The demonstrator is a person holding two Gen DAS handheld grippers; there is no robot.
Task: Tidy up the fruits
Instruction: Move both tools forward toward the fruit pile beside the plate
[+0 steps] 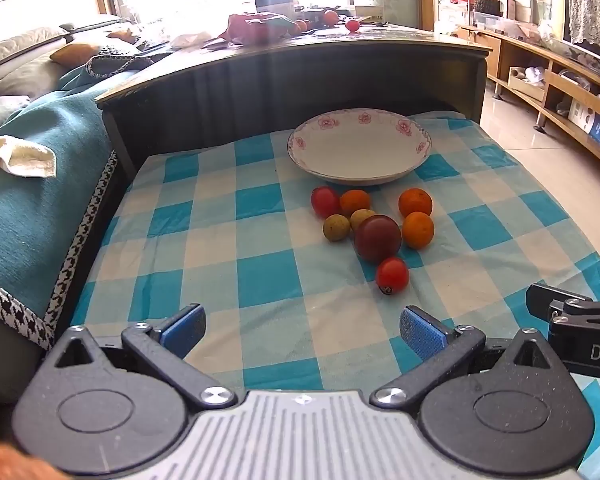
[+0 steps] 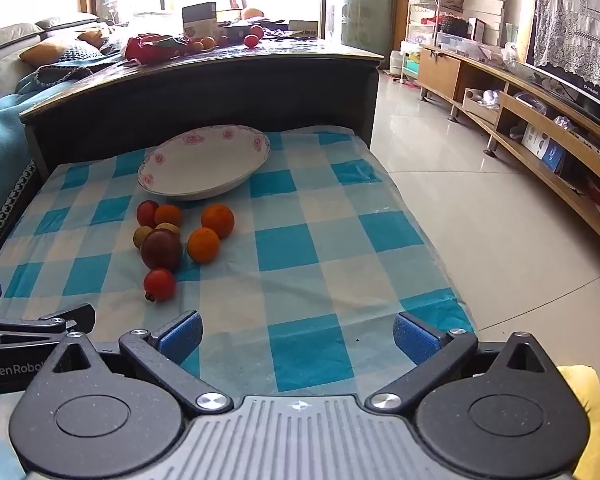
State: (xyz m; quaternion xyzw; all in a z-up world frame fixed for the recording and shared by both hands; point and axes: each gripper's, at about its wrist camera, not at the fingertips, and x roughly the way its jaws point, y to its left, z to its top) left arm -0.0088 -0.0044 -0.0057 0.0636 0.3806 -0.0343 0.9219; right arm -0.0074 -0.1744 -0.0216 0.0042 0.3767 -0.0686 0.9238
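checked cloth [image 1: 260, 264] | fruits [image 1: 376, 228] clustered: red, orange, tan, one dark maroon | left claw [image 1: 303, 330], right claw [image 2: 298, 334] wide, empty

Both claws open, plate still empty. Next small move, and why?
Probably ease the left claw forward over the nearest red tomato and close on it. It sits at the front of the fruit cluster, slightly apart from the dark plum behind it, so it looks the easiest to grasp cleanly. The plate beyond holds nothing yet, and the right claw points past the fruit at bare cloth.
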